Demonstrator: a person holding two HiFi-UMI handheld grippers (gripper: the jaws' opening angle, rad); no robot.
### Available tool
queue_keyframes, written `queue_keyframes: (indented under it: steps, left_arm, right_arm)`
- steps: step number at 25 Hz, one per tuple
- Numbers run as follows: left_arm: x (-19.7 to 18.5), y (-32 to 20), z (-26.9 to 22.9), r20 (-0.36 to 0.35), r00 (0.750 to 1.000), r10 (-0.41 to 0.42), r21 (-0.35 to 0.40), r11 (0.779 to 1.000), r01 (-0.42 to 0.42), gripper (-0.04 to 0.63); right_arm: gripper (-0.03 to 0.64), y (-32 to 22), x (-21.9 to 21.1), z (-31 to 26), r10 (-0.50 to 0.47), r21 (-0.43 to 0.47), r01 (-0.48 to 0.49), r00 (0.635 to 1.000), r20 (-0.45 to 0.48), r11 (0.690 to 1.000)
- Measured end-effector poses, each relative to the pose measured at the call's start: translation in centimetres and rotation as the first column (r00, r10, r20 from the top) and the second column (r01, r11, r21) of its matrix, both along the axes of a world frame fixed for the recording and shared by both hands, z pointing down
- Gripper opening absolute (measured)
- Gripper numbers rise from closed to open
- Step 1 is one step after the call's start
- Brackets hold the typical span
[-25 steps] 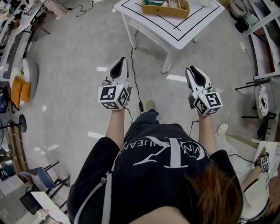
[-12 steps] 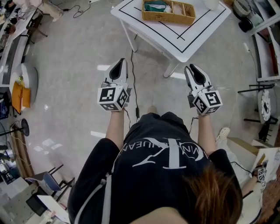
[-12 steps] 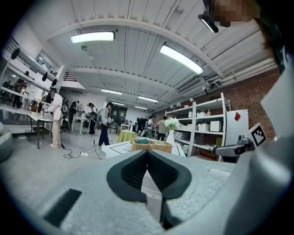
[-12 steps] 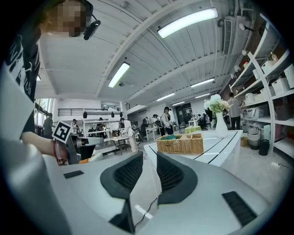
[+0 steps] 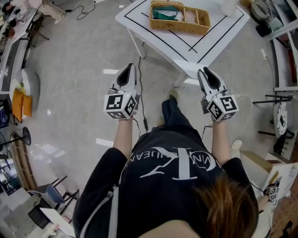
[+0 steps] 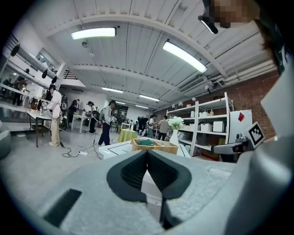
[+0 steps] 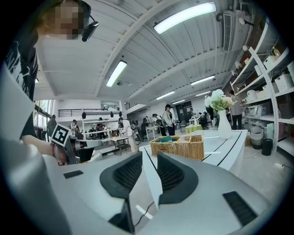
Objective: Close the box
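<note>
**Grippers short of the table, wicker box not yet reached**

The wicker box (image 5: 179, 13) sits on the white table (image 5: 205, 44) at the upper middle of the head view. It is uncovered, with something green in its left compartment. No view shows its lid clearly. Both tools hang over the floor in mid frame, well apart from the box.

The left gripper (image 5: 126, 73) has its jaws together, pads meeting at the tips with nothing in them. The right gripper (image 5: 208, 76) has just been opening its jaws. A narrow gap stands between the pads, and nothing is in it.

The step in hand looks like the approach, so closing has not begun. To do it well, the person should come square to the table's near corner, so both tools can reach past the basket's front rim. The lid should be found before either jaw is committed. If it hinges at the far side, one tool can steady the light basket while the other swings the lid over. The white vase (image 7: 223, 125) stands near the box, and a wide sweep could tip it.
</note>
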State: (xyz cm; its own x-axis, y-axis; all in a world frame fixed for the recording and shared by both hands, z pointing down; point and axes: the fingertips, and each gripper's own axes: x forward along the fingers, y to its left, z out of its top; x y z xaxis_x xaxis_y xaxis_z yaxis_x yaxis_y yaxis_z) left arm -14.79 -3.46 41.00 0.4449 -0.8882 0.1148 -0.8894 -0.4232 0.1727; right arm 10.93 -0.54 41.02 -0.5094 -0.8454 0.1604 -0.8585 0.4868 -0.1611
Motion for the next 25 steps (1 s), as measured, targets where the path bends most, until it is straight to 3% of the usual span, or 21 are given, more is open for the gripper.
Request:
queue_keyframes:
  steps: [13, 25]
  left_arm:
    - [2.9, -11.9, -1.7, 0.006, 0.999, -0.032, 0.019, 0.999, 0.032, 0.005]
    - [4.2, -18.4, -1.8, 0.021, 0.996, -0.09, 0.005, 0.996, 0.09, 0.005]
  right_arm:
    - [0.087, -12.8, 2.2, -1.2, -0.062, -0.017, 0.062, 0.998, 0.006, 0.998]
    - [0.095, -20.3, 3.7, -1.1, -0.141, -0.056, 0.141, 0.99, 0.001, 0.988]
